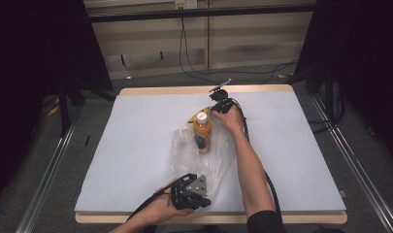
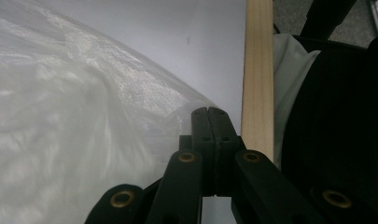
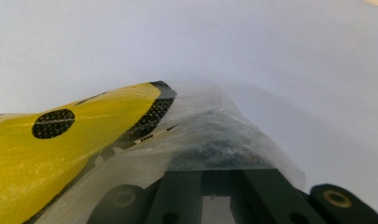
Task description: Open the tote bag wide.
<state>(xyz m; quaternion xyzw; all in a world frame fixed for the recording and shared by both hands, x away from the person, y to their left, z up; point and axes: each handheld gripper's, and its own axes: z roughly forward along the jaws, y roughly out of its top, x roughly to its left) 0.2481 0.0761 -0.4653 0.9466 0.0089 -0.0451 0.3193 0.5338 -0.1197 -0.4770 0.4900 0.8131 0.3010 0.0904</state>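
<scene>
A clear plastic bag lies stretched across the middle of the table, with an orange bottle with a white cap lying inside it. There's a yellow packet with black dots in there too, up at the far end. The left gripper has its jaws pressed together on the bag's near edge by the table's front. The right gripper is at the far end, the bag film draped over its jaws, so can't tell if they're closed.

Even overhead light on table, dark surrounds; close plastic bag blurred, soft glare on folds.
</scene>
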